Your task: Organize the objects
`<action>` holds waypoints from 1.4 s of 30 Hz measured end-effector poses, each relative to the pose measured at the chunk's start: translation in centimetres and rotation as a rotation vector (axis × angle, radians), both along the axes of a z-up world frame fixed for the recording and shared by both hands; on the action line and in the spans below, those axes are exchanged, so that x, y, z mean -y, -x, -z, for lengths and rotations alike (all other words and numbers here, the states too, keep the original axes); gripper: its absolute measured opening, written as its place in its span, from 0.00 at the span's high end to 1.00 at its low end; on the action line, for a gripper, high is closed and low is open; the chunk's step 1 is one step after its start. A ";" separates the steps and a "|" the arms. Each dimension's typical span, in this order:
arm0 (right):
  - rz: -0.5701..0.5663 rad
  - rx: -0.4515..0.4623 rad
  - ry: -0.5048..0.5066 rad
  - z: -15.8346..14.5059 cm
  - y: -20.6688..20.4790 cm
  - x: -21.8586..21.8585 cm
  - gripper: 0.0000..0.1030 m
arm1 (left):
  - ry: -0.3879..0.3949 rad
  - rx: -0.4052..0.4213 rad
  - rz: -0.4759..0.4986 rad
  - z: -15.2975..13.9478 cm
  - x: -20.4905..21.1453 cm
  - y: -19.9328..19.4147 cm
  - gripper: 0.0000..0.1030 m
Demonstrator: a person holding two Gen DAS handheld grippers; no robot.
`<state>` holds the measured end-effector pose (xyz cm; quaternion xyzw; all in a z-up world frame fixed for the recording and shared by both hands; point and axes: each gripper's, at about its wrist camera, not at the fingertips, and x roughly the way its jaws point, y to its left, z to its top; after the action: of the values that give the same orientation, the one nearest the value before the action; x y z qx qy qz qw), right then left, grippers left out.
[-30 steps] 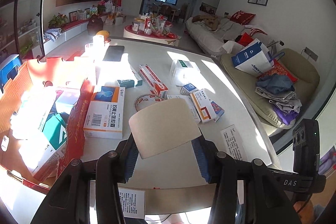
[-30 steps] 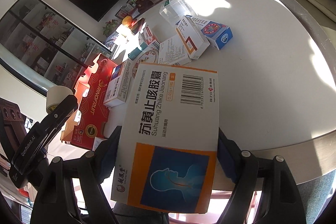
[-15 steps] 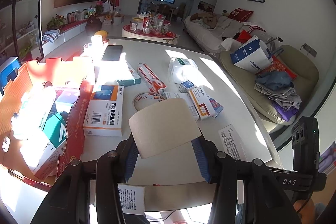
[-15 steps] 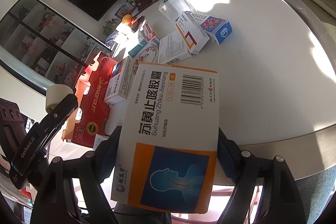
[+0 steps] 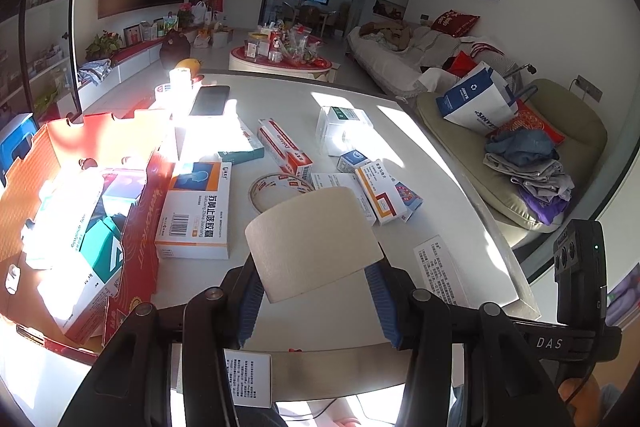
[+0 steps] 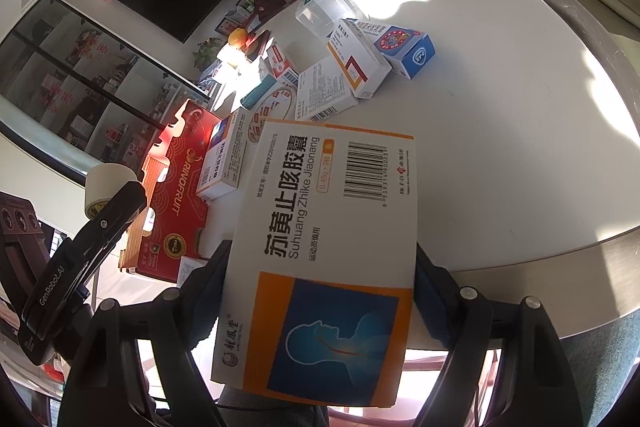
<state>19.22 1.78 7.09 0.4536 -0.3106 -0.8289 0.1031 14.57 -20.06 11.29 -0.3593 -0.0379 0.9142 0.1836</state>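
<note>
Sunlight poured across your white desk (image 5: pixel 404 147) in a living room with a dark TV on the far wall and a sofa beyond. Your left hand-held gripper (image 5: pixel 316 291) was closed on a beige roll of tape (image 5: pixel 310 241), its blue pads (image 5: pixel 378 301) pressed to the roll's sides, holding it up over the near edge of the desk. Your right hand-held gripper (image 6: pixel 320 301) had its jaws spread wide and clamped on a big white-and-orange medicine box (image 6: pixel 324 239), barcode end pointing away from you, blue head picture nearest the camera; the box filled the whole gap between the fingers.

Left of your left hand-held gripper sat the red cardboard box (image 5: pixel 138 227), open, already holding several cartons in glaring sun. Just beside its wall, ahead and left of the tape, lay a second orange-and-white medicine box (image 5: pixel 196 211) flat on the desk. Straight ahead of the tape was a clear tape ring (image 5: pixel 280 189), and beyond it a long red-and-white carton (image 5: pixel 284 151). Ahead and to the right you had a cluster of small boxes, one white with an orange stripe (image 5: pixel 378 193), touching a blue-ended one (image 5: pixel 408 197). Farther off stood a clear plastic case (image 5: pixel 344 129). A black phone (image 5: pixel 210 100) lay far ahead to the left. A printed leaflet (image 5: pixel 438 273) lay just right of your left hand-held gripper.
</note>
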 end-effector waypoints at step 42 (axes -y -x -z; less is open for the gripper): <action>0.044 0.005 0.006 0.2 -0.8 -1.0 0.21 | 0.006 0.008 0.004 0.2 0.0 -0.4 0.49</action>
<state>20.04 2.80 6.91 0.4486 -0.3232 -0.8288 0.0853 14.99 -20.06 11.07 -0.3635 -0.0351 0.9125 0.1844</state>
